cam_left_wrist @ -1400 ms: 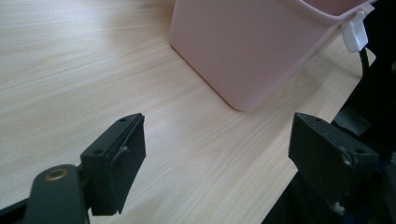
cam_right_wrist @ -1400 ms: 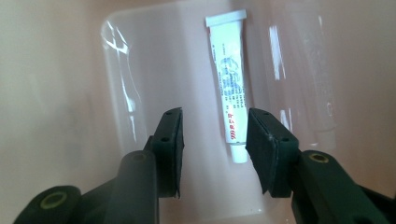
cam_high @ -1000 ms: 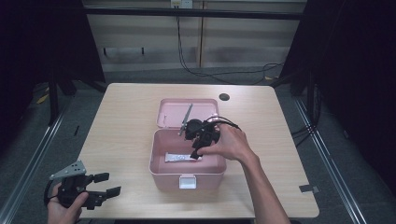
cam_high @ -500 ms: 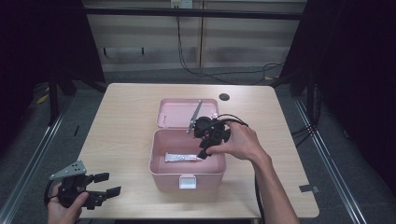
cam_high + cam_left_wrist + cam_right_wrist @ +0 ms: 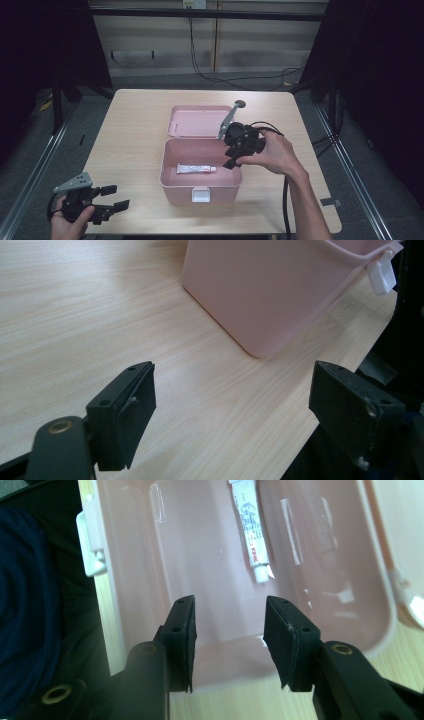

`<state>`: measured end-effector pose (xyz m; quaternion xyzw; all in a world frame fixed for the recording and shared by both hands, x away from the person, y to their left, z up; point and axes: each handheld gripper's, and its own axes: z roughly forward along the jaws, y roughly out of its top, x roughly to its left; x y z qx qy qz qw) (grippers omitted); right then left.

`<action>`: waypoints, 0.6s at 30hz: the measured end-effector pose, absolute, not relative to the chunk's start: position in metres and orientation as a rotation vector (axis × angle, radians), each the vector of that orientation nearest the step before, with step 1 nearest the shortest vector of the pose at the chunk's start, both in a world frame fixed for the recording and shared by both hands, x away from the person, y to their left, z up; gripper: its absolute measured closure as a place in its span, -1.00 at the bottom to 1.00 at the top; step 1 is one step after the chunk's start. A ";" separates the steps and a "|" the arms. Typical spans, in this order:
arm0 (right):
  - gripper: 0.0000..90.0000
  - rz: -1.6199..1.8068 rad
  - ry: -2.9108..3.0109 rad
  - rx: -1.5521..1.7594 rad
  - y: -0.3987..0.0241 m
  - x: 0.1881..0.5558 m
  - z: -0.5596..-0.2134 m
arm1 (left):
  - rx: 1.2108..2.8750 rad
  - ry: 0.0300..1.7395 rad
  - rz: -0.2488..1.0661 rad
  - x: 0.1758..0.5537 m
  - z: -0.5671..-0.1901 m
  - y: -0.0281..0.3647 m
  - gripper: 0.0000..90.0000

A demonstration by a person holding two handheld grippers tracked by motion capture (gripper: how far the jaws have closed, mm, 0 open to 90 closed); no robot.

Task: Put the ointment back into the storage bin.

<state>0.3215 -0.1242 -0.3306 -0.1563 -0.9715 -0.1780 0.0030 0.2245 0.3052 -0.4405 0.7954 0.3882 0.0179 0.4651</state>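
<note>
Broad bare tabletop [image 5: 135, 130] left of the pink box [image 5: 200, 187], open for passage. Box walls and raised lid [image 5: 197, 121] blocking low approach; only a tube [image 5: 196, 169] inside, free room around it from above.

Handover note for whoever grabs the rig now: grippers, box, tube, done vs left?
Left gripper: open, empty, low at the near left table edge, off to the left of the pink box.
Right gripper: open, nothing between its jaws, above the box's right rim, pointing in.
Tube: lying flat on the box floor, untouched.
Lid: open, laid back behind the box.
Done: tube is in the box.
Left, likely: close the lid and snap the white front latch.
</note>
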 end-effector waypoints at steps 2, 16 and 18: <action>0.26 -0.573 -3.048 -0.505 -0.132 0.319 -0.328 | 1.955 0.954 0.044 0.225 -0.441 0.305 -0.58; 0.26 -0.599 -3.054 -0.590 -0.170 0.306 -0.326 | 1.957 0.955 0.042 0.225 -0.441 0.305 -0.58; 0.25 -0.588 -3.054 -0.615 -0.175 0.303 -0.328 | 1.958 0.955 0.042 0.225 -0.441 0.305 -0.58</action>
